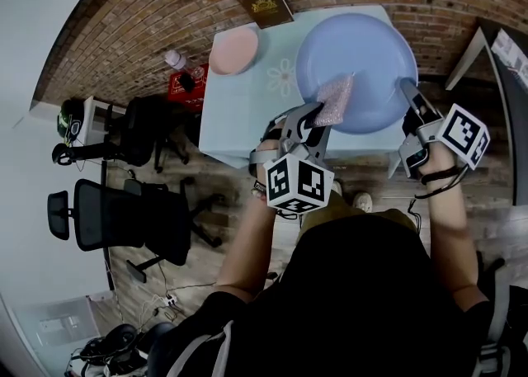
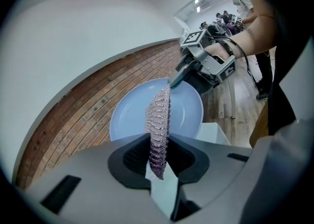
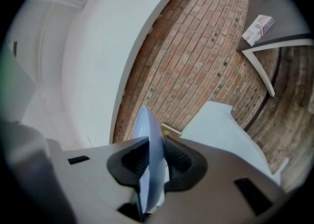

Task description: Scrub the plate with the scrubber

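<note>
A large pale blue plate [image 1: 363,62] is over the light blue table [image 1: 239,120]. My right gripper [image 1: 410,91] is shut on its right rim; in the right gripper view the plate [image 3: 149,149] stands edge-on between the jaws with both pads against it. My left gripper [image 1: 318,115] is shut on a pinkish, glittery mesh scrubber [image 1: 334,101], whose upper end lies over the plate's near left part. The left gripper view shows the scrubber [image 2: 159,125] pinched upright between the jaws, with the plate [image 2: 186,110] behind it and the right gripper [image 2: 174,80] at the plate's far rim.
A pink plate [image 1: 233,49] and a brown book [image 1: 265,4] lie at the table's far left. A brick wall runs behind the table. Black office chairs [image 1: 124,214] and a bottle [image 1: 176,60] are to the left. A white shelf edge [image 1: 466,54] is to the right.
</note>
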### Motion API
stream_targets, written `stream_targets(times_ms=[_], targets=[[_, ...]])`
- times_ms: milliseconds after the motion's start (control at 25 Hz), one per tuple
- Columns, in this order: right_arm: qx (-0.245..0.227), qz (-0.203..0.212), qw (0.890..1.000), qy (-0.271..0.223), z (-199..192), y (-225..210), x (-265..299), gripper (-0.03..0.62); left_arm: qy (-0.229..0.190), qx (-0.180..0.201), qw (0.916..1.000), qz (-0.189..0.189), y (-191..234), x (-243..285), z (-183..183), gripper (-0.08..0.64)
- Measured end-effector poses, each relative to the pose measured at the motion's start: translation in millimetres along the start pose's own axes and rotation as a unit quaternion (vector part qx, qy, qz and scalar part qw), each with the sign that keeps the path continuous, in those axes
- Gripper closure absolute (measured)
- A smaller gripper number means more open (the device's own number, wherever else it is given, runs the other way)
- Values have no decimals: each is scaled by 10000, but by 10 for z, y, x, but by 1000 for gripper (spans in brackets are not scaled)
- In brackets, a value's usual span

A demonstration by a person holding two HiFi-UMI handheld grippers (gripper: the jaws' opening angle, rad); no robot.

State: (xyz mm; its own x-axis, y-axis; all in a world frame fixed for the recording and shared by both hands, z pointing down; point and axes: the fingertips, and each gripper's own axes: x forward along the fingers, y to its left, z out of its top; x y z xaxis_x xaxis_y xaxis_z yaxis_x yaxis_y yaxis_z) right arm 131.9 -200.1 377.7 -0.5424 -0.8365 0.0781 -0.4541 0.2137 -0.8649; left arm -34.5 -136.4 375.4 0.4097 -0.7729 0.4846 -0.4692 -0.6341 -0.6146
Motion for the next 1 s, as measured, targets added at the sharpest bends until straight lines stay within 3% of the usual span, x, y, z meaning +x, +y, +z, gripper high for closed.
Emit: stream_targets(times_ms=[280,520,1000], targets=[[-79,-162,9998,51,-3,-52,-22,508,-87,109,9987,-499,-428,1,45,474],[-78,-135,9998,95,0,-48,-7,506,-426,189,9960,-759,-631,91,336,474],[17,-132,9997,185,-81,-52,-28,506,-605,214,9967,-506,-423,333,640,472]])
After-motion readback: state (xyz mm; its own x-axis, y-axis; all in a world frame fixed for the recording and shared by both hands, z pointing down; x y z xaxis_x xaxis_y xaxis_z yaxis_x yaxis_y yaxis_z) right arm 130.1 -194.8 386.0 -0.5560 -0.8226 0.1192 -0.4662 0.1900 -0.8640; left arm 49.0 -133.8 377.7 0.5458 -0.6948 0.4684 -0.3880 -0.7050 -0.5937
